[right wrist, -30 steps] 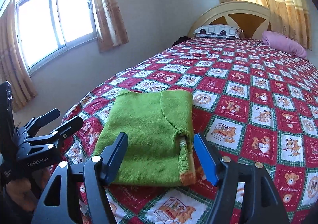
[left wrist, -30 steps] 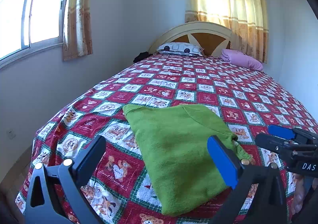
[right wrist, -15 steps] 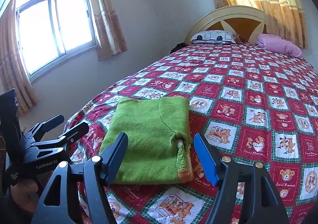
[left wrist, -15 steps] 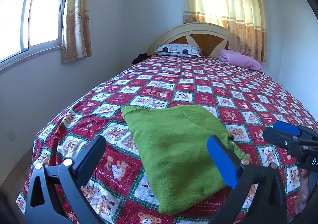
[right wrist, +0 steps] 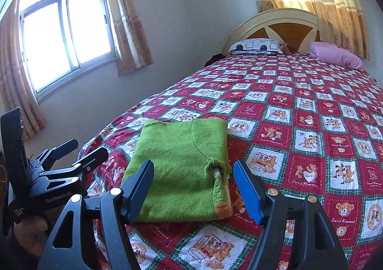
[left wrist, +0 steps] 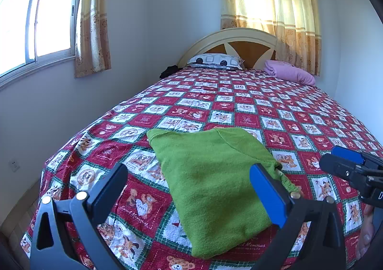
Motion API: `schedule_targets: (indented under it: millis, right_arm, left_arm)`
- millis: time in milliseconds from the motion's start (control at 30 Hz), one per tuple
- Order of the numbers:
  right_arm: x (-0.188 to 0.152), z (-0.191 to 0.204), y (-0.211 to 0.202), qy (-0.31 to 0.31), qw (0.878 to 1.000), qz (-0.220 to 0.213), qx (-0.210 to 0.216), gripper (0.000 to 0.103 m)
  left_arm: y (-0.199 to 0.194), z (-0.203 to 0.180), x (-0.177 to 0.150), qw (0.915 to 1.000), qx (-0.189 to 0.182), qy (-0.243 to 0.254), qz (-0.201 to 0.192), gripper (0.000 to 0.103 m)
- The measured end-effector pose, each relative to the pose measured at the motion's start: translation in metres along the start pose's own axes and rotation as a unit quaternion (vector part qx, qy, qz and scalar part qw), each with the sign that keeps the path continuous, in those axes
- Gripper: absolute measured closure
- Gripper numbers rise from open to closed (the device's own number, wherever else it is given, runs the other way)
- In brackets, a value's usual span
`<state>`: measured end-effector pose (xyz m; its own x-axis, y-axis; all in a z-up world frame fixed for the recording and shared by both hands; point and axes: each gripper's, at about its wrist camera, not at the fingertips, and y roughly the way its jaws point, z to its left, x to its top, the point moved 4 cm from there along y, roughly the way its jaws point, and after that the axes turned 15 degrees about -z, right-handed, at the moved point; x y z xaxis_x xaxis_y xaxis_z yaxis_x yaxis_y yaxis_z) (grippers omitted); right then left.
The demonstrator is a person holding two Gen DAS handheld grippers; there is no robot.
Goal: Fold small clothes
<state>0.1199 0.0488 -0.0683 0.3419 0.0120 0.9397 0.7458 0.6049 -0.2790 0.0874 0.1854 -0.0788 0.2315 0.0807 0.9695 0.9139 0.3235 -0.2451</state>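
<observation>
A folded green sweater (left wrist: 210,188) lies on the bed (left wrist: 275,112) near its foot. Both the left claw (left wrist: 189,194) and the right claw (right wrist: 194,188) hang just short of the sweater, jaws wide, holding nothing.

We look across a large bed (left wrist: 239,102) spread with a quilt (right wrist: 299,114) of red and white squares printed with teddy bears. At twelve o'clock stands an arched cream headboard (left wrist: 227,40) with brown panels, and against it lie a patterned pillow (left wrist: 215,60) and, toward one o'clock, a pink pillow (left wrist: 290,72). At ten o'clock a sliding window (right wrist: 64,37) pours in bright daylight between yellowish patterned curtains (right wrist: 126,18). A second curtained window (left wrist: 273,6) glows behind the headboard. The walls (left wrist: 155,18) are plain and pale, with a socket (left wrist: 14,165) low at eight o'clock.
</observation>
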Motion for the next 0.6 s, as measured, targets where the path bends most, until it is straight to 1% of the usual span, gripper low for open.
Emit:
schedule_targets:
  millis: [400,600]
  right_arm:
    - [-0.0012,0.0017,0.0007,0.001,1.000,0.002,0.001,0.033]
    - [0.0012,0.0034,-0.0016,0.000,1.000,-0.009,-0.001,0.033]
  left_arm:
    - [-0.0008,-0.0007,-0.0001,1.0000,0.000,0.000,-0.001,0.000]
    - [-0.0036,0.0025,0.0045,1.0000,0.002,-0.004,-0.007,0.000]
